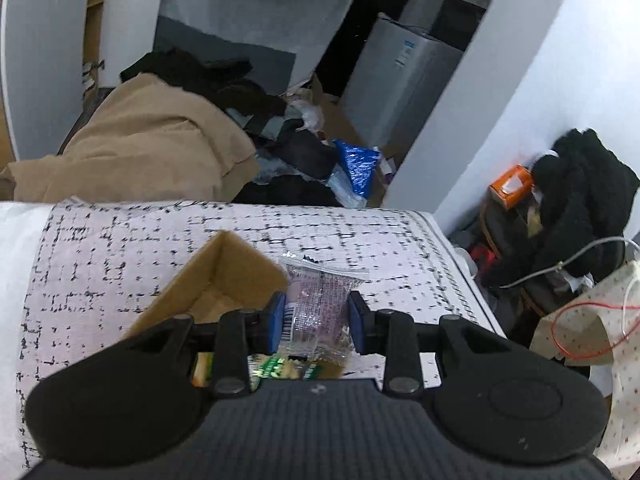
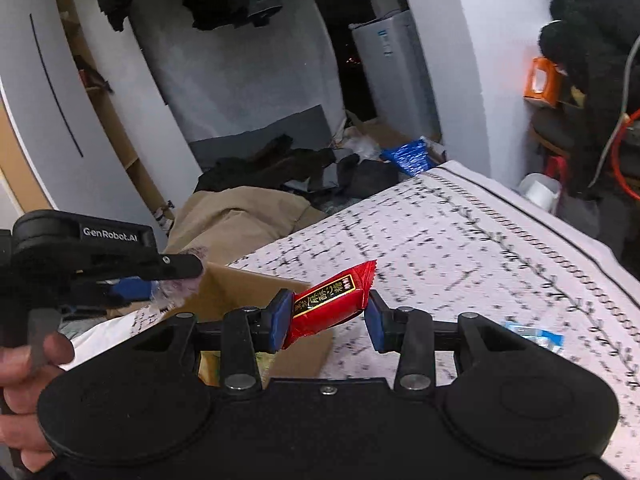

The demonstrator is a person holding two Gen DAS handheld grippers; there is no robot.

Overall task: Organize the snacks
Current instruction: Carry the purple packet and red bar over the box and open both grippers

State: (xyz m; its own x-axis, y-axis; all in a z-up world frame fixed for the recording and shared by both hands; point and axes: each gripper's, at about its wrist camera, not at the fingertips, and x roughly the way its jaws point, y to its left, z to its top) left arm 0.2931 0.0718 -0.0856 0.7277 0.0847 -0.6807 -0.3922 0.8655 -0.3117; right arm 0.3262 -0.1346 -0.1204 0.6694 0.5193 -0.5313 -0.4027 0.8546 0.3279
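Right claw (image 2: 328, 314) grips red snack (image 2: 332, 302) above patterned cloth (image 2: 460, 240).

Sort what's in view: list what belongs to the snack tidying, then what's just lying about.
Job: clear purple packet in left tongs; red candy in right tongs; cardboard box; blue wrapper.

Lying about: tan cloth, orange box, black fleece.

Left wrist cam looks fwd and down, close over the cardboard box (image 1: 224, 276) on the patterned cloth (image 1: 120, 248). Right wrist cam faces likewise from further right, box (image 2: 256, 292) near left. Both share cloth, box, far clutter.
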